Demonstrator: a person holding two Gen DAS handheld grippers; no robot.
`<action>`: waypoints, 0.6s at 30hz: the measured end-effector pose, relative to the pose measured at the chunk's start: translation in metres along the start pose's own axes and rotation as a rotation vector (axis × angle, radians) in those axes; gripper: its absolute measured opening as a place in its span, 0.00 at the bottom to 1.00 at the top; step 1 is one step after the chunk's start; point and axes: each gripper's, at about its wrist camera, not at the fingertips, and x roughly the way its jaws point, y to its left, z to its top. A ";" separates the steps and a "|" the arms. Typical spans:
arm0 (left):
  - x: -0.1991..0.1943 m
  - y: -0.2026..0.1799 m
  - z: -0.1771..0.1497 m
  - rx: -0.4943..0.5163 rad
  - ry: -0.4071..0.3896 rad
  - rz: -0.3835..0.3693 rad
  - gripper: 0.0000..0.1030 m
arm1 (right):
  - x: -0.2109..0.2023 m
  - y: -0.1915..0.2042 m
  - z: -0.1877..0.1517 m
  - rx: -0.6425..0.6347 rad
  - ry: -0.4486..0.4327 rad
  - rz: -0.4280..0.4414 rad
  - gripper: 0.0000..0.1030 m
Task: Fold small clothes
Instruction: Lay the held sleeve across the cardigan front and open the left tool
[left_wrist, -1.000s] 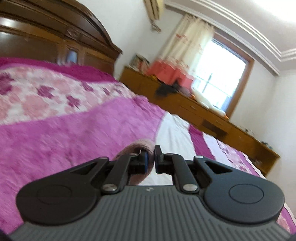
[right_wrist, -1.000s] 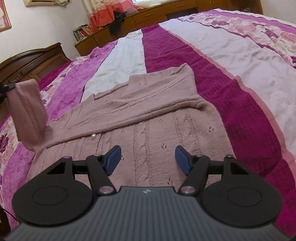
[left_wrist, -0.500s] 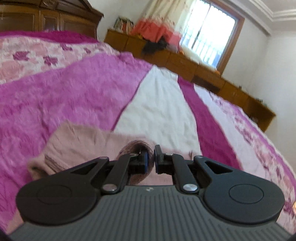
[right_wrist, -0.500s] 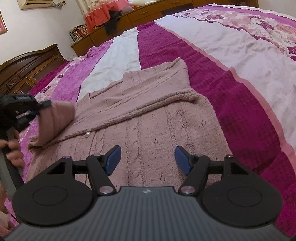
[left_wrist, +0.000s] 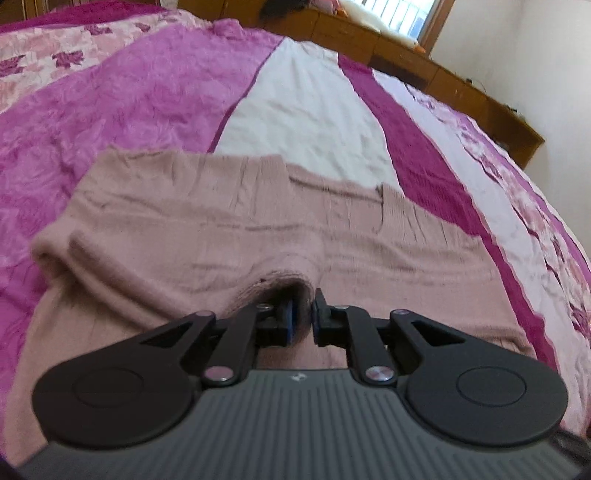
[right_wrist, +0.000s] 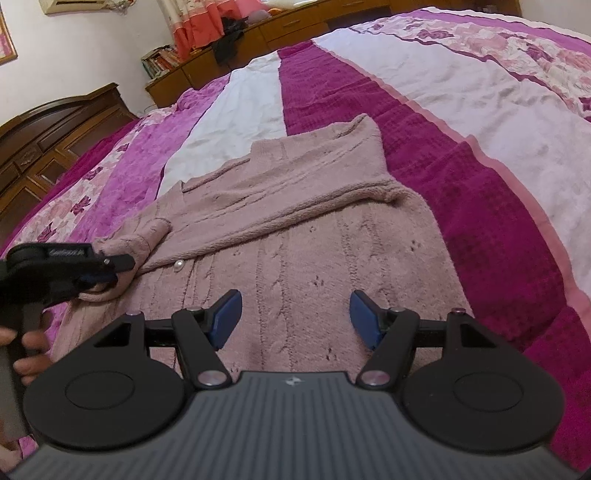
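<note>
Two grippers: above one pink sweater (right_wrist: 295, 236) on the bed (right_wrist: 480, 206).
Left gripper (left_wrist: 303, 317): jaws opening, sleeve cuff (left_wrist: 280, 286) between them.
Right gripper (right_wrist: 295, 317): jaws spread, nothing between.

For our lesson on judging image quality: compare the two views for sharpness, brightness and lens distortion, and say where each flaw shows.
Left wrist view: soft with blur, so the pink sweater shows little knit texture; the window is washed out. Right wrist view: sharper, cable stitches and a button are crisp. Both: fisheye curves the bedspread stripes.
</note>
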 end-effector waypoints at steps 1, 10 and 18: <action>-0.005 0.002 -0.001 0.005 0.016 0.003 0.30 | 0.001 0.002 0.002 -0.005 0.001 0.006 0.70; -0.051 0.026 -0.010 0.057 -0.009 0.109 0.54 | 0.022 0.041 0.033 -0.056 0.053 0.140 0.70; -0.059 0.060 -0.012 0.036 0.007 0.254 0.54 | 0.060 0.094 0.055 -0.139 0.129 0.193 0.70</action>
